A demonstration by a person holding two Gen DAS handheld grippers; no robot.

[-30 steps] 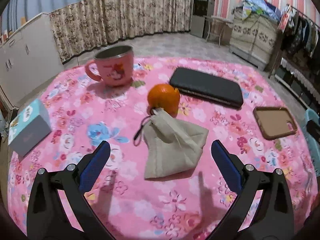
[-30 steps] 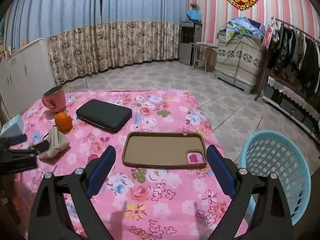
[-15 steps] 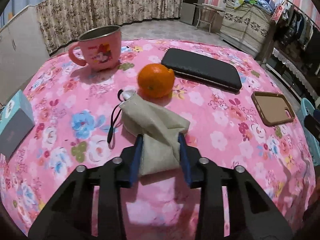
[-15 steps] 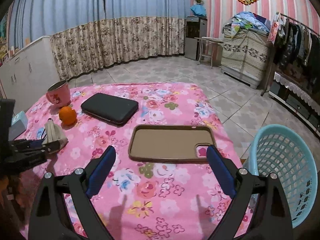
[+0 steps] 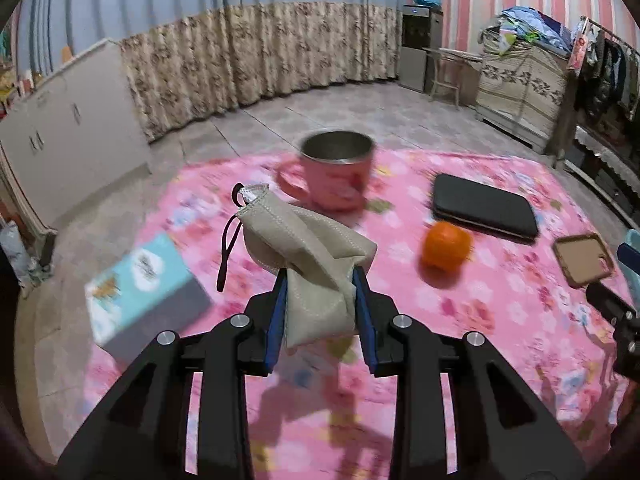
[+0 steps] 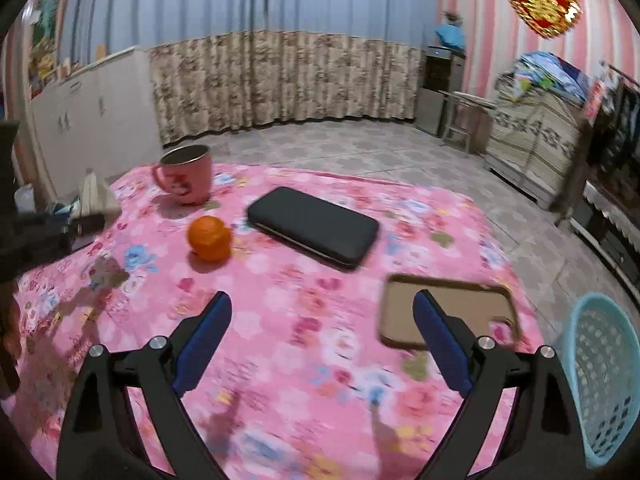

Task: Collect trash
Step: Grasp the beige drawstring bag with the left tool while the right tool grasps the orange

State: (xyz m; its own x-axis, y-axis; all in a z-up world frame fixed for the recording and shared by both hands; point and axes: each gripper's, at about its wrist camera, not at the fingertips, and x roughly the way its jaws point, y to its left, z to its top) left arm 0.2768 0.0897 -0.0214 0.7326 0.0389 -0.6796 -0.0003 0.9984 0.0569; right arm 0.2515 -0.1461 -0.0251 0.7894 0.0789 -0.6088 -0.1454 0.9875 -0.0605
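Observation:
My left gripper (image 5: 320, 312) is shut on a crumpled beige face mask (image 5: 308, 252) with a black ear loop and holds it lifted above the pink floral tablecloth (image 5: 500, 300). The mask also shows at the far left of the right wrist view (image 6: 94, 196). My right gripper (image 6: 320, 336) is open and empty, low over the cloth near the table's right side. A light blue plastic basket (image 6: 604, 384) stands on the floor past the table's right edge.
On the table lie an orange (image 6: 210, 238), a pink mug (image 6: 186, 178), a black case (image 6: 314, 226), a brown phone case (image 6: 452, 312) and a blue-and-grey box (image 5: 146, 294). White cabinets stand at the left, furniture and a clothes rack at the right.
My left gripper closed on the mask and has lifted it off the table, swinging left. My right gripper has moved forward and left over the table, still open.

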